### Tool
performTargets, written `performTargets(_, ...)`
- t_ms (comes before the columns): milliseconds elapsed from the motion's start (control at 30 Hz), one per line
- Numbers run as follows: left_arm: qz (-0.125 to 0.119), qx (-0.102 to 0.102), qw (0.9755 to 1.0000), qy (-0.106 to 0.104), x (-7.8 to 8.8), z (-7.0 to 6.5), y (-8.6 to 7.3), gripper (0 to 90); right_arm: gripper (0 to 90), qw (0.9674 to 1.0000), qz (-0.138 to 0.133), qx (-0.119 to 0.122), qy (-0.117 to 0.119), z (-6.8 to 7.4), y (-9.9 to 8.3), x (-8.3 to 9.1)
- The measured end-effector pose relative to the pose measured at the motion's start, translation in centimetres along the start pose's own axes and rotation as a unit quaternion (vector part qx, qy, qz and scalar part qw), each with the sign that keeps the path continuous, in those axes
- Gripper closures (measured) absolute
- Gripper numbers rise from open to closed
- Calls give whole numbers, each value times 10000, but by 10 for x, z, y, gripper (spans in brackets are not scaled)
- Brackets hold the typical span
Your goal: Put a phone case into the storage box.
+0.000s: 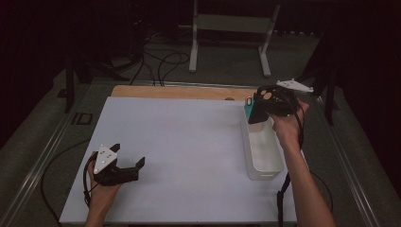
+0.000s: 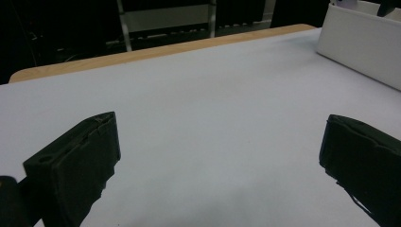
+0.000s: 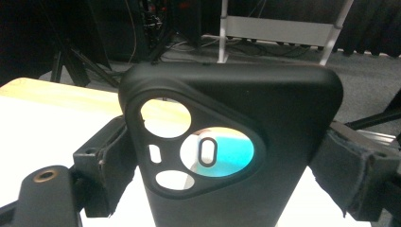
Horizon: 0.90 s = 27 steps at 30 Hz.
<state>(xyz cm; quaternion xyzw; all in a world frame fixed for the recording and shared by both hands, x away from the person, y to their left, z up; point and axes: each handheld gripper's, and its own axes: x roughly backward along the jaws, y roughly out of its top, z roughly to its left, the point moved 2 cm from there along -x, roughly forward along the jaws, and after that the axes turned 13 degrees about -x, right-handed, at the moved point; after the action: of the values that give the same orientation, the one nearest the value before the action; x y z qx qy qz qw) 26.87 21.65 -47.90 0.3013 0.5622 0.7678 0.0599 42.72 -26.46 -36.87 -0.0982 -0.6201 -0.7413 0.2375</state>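
Black phone case [image 3: 236, 142] clamped between right gripper [image 1: 265, 106] fingers [image 3: 101, 165], one pad on each side edge, camera cutout end sticking up past the tips, held above far end of white bin [image 1: 265, 156]. Left gripper [image 1: 124, 163] fingers [image 2: 80, 161] wide apart, gripping nothing, low over white table [image 1: 189, 151].
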Motion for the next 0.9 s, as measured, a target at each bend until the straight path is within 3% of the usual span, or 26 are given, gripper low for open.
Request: performTargets(900,-8,7,10000,3,0,1,0,2,143,9992,286,-104,-268,-4,-15,-28)
